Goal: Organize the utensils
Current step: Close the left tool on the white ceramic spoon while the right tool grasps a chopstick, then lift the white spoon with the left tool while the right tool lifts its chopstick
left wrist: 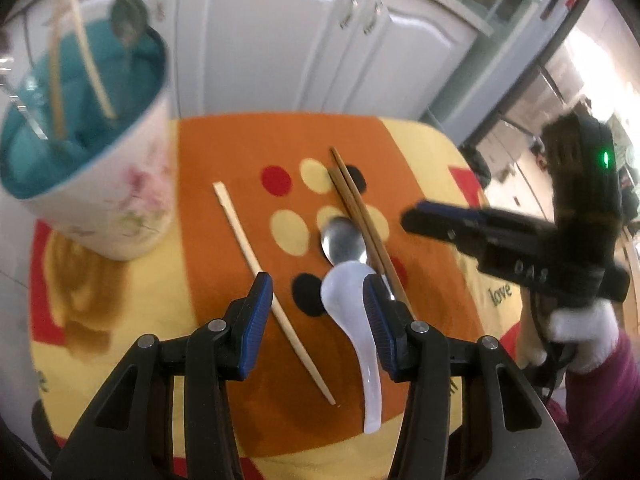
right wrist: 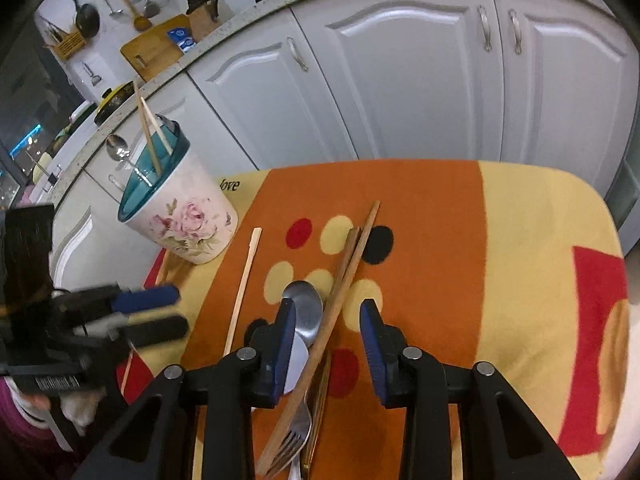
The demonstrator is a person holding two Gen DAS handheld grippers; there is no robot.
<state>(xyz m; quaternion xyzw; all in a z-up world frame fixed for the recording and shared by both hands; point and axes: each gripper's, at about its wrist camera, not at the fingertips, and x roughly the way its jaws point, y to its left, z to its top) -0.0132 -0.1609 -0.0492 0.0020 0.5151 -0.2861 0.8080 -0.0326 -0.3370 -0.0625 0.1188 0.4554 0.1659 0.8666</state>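
Observation:
A floral cup [left wrist: 120, 208] [right wrist: 188, 228] with a teal inside stands at the mat's far left and holds two pale chopsticks and a metal spoon. On the mat lie a pale chopstick [left wrist: 256, 264] [right wrist: 242, 292], a pair of brown chopsticks [left wrist: 360, 216] [right wrist: 348, 264], a metal spoon [left wrist: 342, 240] [right wrist: 306, 304], a white ceramic spoon [left wrist: 344, 296] [right wrist: 296, 364] and a fork [right wrist: 296, 440]. My left gripper [left wrist: 318, 304] [right wrist: 178, 312] hangs open over the pale chopstick and the white spoon. My right gripper [right wrist: 328, 320] [left wrist: 416, 218] is open, with the brown chopsticks and metal spoon lying below, between its fingers.
An orange and yellow dotted mat [left wrist: 224, 152] [right wrist: 520, 240] covers the table. White cabinet doors [right wrist: 400, 80] stand close behind it. A gloved hand [left wrist: 580, 340] with a purple sleeve holds the right gripper. The counter above carries a cutting board [right wrist: 156, 48] and a knife block.

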